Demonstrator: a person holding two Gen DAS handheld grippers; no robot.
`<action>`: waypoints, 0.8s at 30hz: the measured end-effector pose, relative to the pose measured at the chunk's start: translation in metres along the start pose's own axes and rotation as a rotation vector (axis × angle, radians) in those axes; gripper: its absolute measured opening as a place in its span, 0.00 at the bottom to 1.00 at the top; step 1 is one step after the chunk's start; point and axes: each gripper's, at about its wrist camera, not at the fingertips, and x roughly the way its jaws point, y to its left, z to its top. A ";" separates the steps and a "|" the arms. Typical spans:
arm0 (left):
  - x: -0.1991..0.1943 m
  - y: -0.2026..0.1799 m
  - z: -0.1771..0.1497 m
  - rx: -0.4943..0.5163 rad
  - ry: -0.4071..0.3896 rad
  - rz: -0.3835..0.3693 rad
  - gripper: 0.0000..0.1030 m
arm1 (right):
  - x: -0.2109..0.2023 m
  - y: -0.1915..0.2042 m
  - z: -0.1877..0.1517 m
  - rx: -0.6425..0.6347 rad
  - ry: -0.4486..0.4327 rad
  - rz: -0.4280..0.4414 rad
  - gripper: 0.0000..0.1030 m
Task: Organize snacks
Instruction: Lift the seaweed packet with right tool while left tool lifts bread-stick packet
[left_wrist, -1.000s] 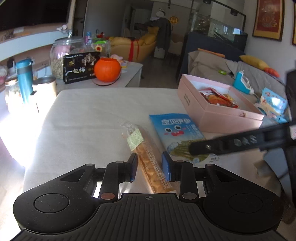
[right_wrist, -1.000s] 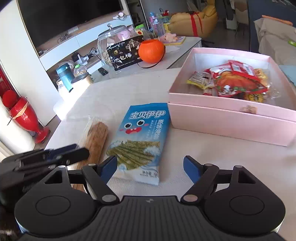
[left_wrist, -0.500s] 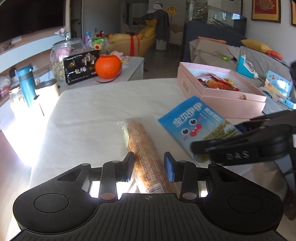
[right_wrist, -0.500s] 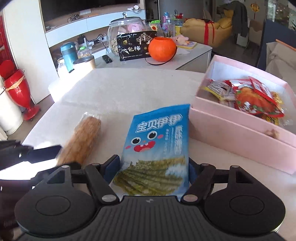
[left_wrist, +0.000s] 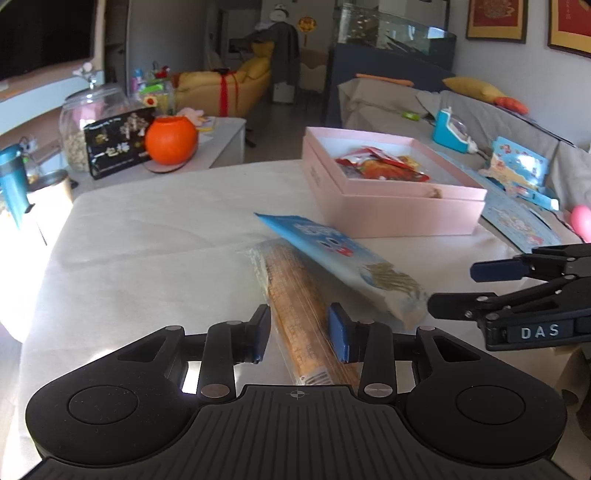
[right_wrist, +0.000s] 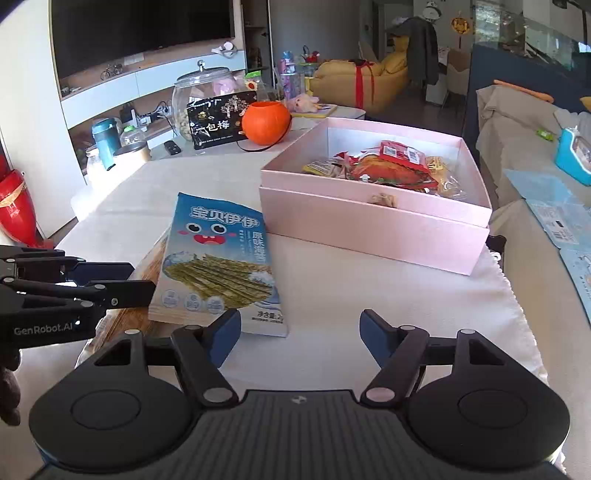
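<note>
L claw part-open astride biscuit pack, no grip; R claw open, seaweed bag just ahead-left.

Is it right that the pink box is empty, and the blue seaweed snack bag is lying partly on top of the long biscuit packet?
Not quite. The pink box is not empty: the right wrist view shows red and yellow snack packets already inside it. The rest holds: the blue seaweed snack bag lies partly on top of the long biscuit packet.

Home living room, seemingly: sofa, television.
</note>
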 end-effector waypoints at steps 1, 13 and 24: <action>-0.002 0.006 0.000 -0.015 -0.005 0.029 0.39 | 0.001 0.004 0.000 -0.008 -0.002 0.008 0.72; -0.011 0.042 -0.008 -0.098 0.004 0.075 0.39 | 0.059 0.032 0.046 0.099 0.076 0.175 0.82; -0.008 0.040 -0.012 -0.087 0.012 0.066 0.40 | 0.060 0.065 0.029 -0.110 0.087 0.083 0.80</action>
